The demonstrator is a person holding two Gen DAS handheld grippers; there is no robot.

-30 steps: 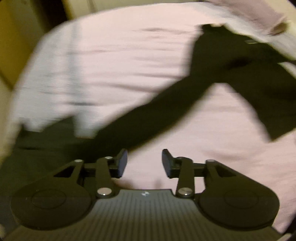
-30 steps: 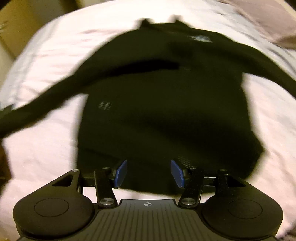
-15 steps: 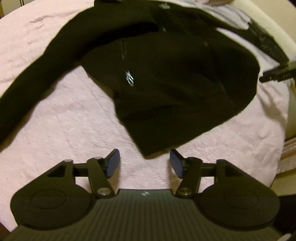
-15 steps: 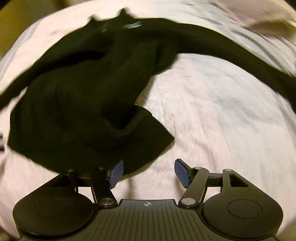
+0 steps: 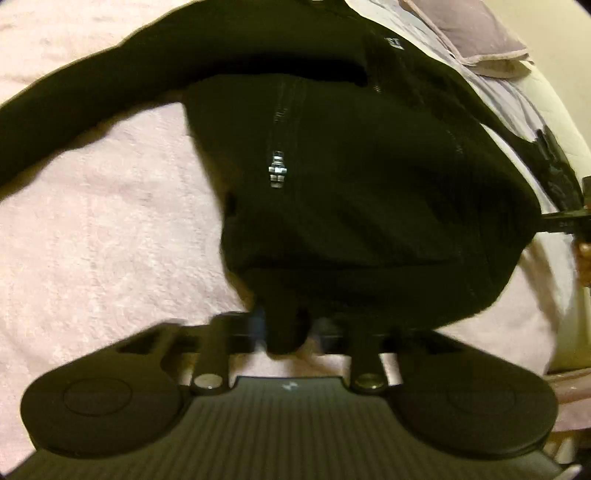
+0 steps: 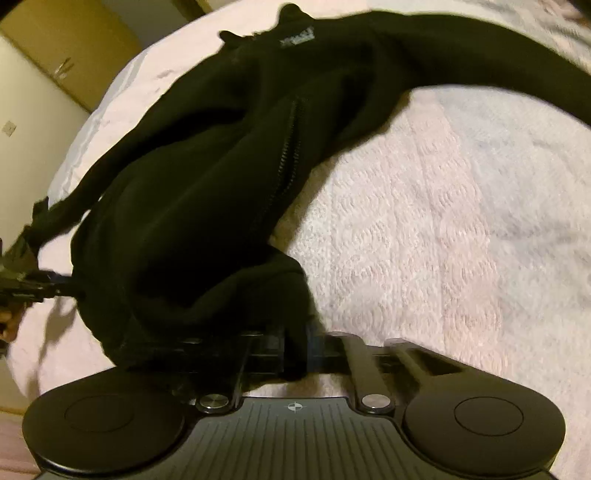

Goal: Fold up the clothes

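Both hand-held grippers pinch the hem of a black zip jacket on a pink bed.

The left hand-held gripper point(image 5: 282, 326) is closed on one hem corner of the black jacket point(image 5: 369, 184); the right hand-held gripper point(image 6: 295, 350) clamps the other corner. The jacket lies across the bed point(image 6: 443, 240), sleeves spread toward its side edges, collar toward the far edge, where a pillow point(image 5: 476, 33) sits at the corner.

Jacket point(image 5: 369, 192) on bedspread point(image 5: 110, 229)
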